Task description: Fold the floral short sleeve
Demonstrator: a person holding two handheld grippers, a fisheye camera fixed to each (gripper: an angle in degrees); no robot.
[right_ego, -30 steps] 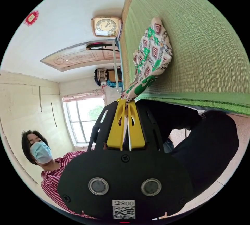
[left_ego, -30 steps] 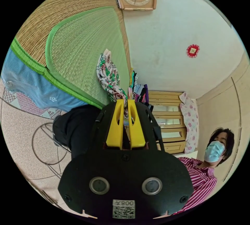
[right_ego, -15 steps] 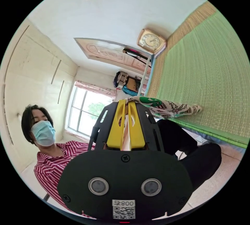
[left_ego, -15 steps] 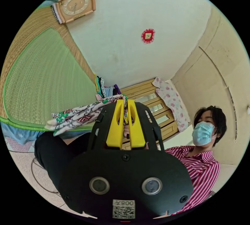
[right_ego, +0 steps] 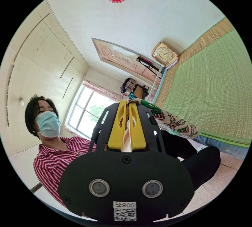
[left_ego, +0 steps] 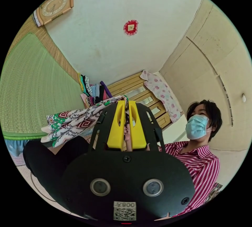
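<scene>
Two tools, one garment, and both cameras are tipped up at the room, so I read the scene from its biggest parts down. Widest is the pale wall and ceiling point(left_ego: 147, 40), then the green mat point(right_ego: 218, 88) on the bed, which lies off to one side in both views. A person point(left_ego: 199, 156) in a striped shirt sits facing the tools. Against the wall I see a stack of folded clothes point(left_ego: 90, 91), and a clock point(right_ego: 164, 53) hangs above the mat's edge.

The shirt point(left_ego: 71, 124) is up in the air, clear of the mat, bunched into a narrow band. In the left gripper view it runs out sideways from the left tool point(left_ego: 126, 105), whose yellow jaws stand nearly together with an edge of the cloth caught at their tips. In the right gripper view the right tool point(right_ego: 127, 104) is likewise almost closed, with the shirt's point(right_ego: 173, 123) other end pinched at the tips and the rest drooping toward the mat's near edge.

My worry is the grip: on both sides only a thin bite of cloth sits at the very ends of the jaws, so a sharp shake or pull could tug it free and drop the shirt in a heap. The cloth is also gathered rather than spread, so if I lay it down like this I judge it will land creased or doubled, and the fold will start crooked. I cannot tell which edges of the shirt I have hold of.
</scene>
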